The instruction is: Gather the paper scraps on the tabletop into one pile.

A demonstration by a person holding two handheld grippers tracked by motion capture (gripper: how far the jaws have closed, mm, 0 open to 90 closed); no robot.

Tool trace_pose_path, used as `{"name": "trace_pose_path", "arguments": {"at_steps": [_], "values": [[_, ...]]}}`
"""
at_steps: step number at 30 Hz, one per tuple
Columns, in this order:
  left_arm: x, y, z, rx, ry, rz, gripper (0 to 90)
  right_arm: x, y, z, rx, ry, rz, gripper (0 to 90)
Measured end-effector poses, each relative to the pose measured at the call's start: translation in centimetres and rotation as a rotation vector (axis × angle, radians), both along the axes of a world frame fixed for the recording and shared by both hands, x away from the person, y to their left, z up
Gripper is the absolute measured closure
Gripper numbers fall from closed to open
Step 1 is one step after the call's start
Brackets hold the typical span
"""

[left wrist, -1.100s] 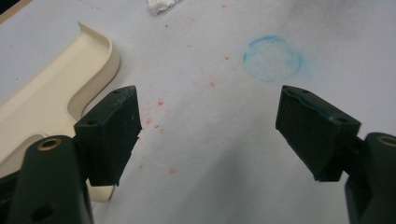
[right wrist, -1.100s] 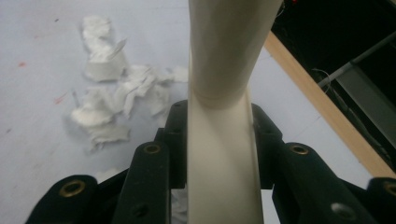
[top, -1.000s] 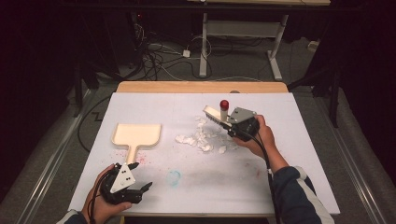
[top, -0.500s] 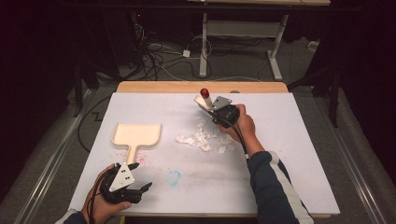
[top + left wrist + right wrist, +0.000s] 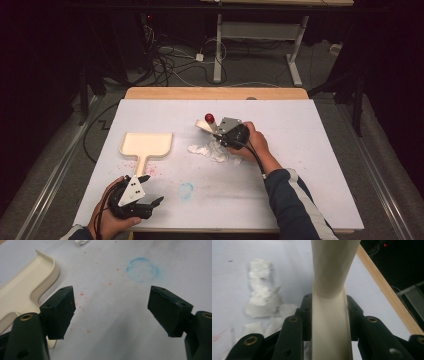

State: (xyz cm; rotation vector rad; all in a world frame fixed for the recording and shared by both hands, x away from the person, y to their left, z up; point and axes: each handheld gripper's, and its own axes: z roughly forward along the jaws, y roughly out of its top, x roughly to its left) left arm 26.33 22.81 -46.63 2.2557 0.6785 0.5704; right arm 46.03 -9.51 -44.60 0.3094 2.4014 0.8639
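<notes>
Nearest us, our left hand-held gripper (image 5: 150, 190) rests spread wide on the white table (image 5: 310, 165) beside the cream plastic dustpan (image 5: 146, 145). Farther off, our right hand-held gripper (image 5: 216, 131) clamps a cream red-tipped brush handle (image 5: 329, 315) above torn white paper scraps (image 5: 212, 151).

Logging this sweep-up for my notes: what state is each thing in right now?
Right gripper: shut on the brush handle.
Brush: cream handle clamped, lifted over the scraps, red tip up.
Left gripper: open, holding nothing, low over the table.
Dustpan: flat on the table, unheld.
Paper scraps: loose pile, not yet in the dustpan.
</notes>
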Motion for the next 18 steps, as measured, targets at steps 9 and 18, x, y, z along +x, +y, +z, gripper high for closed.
{"name": "trace_pose_path", "arguments": {"at_steps": [9,18], "values": [[-0.2,-0.1,0.0,0.008,-0.001,0.004,21.5,-2.9,-3.0,0.3,0.013,0.022,0.139,67.6],[-0.2,-0.1,0.1,0.014,-0.001,0.012,21.5,-4.5,-5.6,0.9,0.030,0.011,0.156,67.7]]}}
